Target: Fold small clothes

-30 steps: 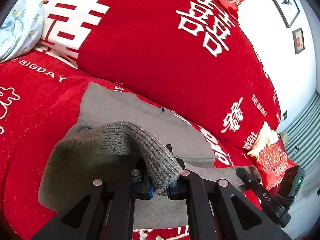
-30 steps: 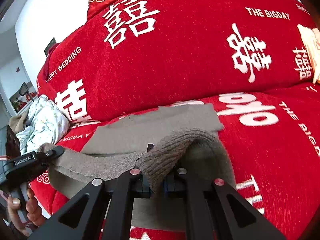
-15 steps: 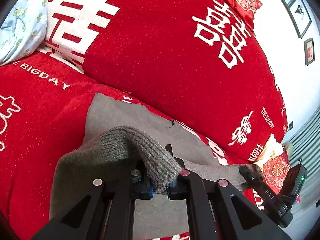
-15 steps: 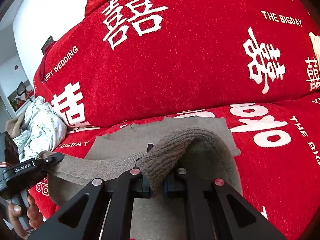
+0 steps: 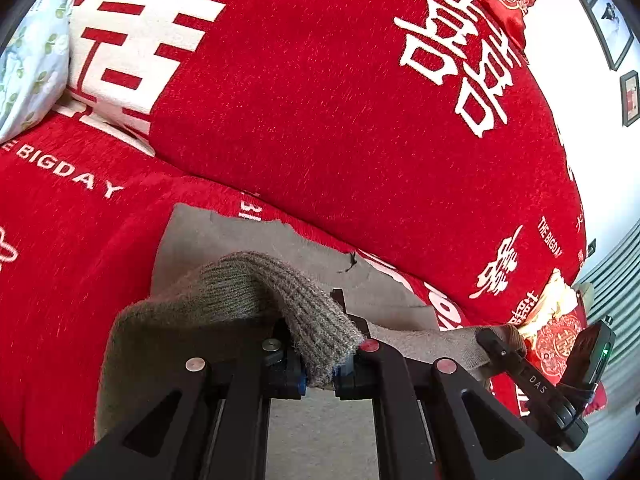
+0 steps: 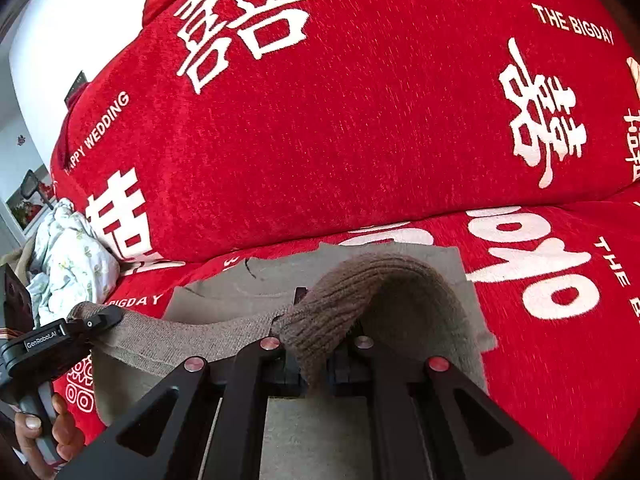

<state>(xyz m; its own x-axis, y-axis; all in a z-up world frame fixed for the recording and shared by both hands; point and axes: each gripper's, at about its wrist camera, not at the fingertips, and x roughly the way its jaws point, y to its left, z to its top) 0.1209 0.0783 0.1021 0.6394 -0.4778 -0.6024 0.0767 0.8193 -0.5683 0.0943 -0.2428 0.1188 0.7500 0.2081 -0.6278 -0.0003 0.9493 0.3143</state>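
A grey-brown knitted sweater (image 5: 248, 236) (image 6: 384, 256) lies on the red sofa seat. Its ribbed hem is lifted and curled over toward the sofa back. My left gripper (image 5: 320, 376) is shut on the hem's left corner. My right gripper (image 6: 316, 376) is shut on the hem's right corner. The hem edge stretches taut between the two. In the left wrist view the right gripper (image 5: 486, 336) shows at the right, pinching the hem. In the right wrist view the left gripper (image 6: 114, 316) shows at the left, with a hand (image 6: 48, 428) under it.
A red sofa cover (image 5: 320, 100) (image 6: 360, 120) with white characters spans seat and backrest. A pale floral cloth (image 5: 28, 64) (image 6: 68, 256) is bunched at the left end. A red cushion (image 5: 556, 344) sits at the right end. Framed pictures (image 5: 630, 98) hang on the wall.
Both grippers have carried the lifted hem toward the sofa back, over the flat part of the sweater. Less of the flat sweater shows beyond the hem. Both stay shut.
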